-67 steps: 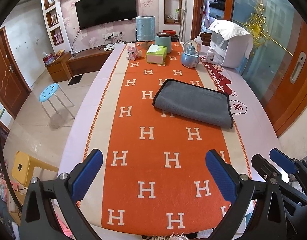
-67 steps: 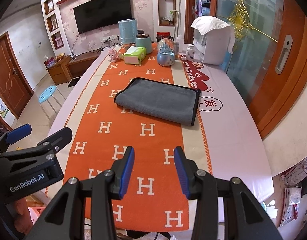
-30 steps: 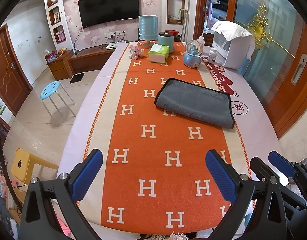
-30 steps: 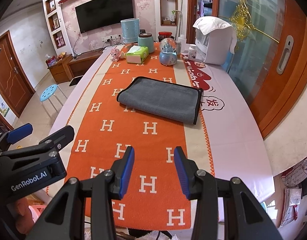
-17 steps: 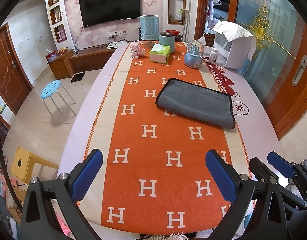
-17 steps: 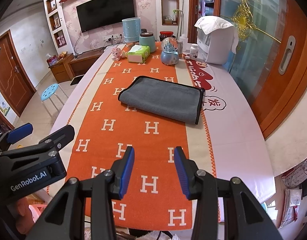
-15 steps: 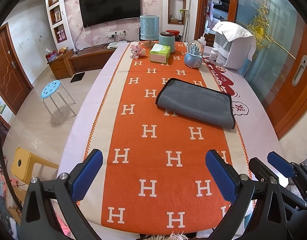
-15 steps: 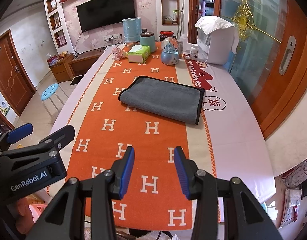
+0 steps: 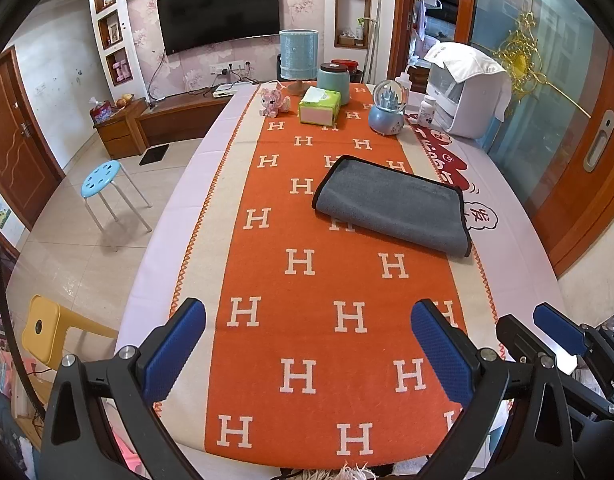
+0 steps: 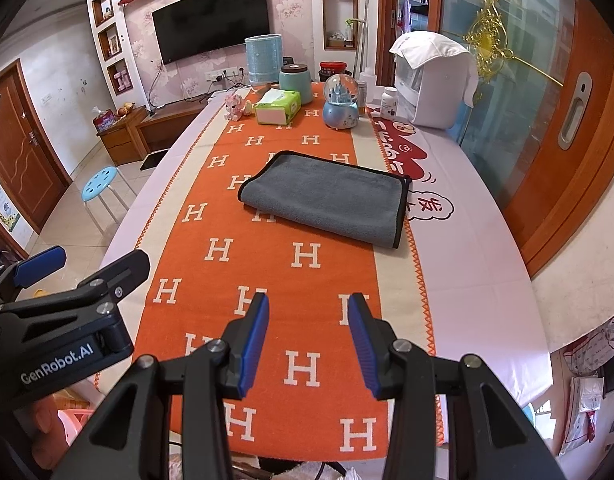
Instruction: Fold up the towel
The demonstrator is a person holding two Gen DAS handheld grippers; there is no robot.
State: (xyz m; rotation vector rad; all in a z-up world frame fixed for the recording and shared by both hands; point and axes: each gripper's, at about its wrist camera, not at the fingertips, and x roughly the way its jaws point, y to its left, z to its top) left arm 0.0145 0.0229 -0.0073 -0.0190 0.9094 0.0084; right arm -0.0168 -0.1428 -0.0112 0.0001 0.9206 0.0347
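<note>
A grey towel (image 9: pixel 391 204) with a black hem lies folded on the orange H-patterned runner (image 9: pixel 315 320), right of the table's middle; it also shows in the right wrist view (image 10: pixel 327 200). My left gripper (image 9: pixel 307 344) is wide open and empty above the near end of the table, well short of the towel. My right gripper (image 10: pixel 309 340) is open with a narrower gap, empty, also near the front edge. The left gripper's body shows at the left of the right wrist view (image 10: pixel 63 304).
At the far end stand a tissue box (image 9: pixel 319 106), a snow globe (image 9: pixel 387 114), a teal jar (image 9: pixel 333 77), a blue cylinder (image 9: pixel 299 54), a pink toy (image 9: pixel 273 101) and a white appliance (image 9: pixel 463 92). A blue stool (image 9: pixel 103 180) and a yellow stool (image 9: pixel 41 328) stand on the floor at left.
Both views have drifted slightly, the towel shifting a little right and down in them. The jaws hold the same openings and the towel lies as before.
</note>
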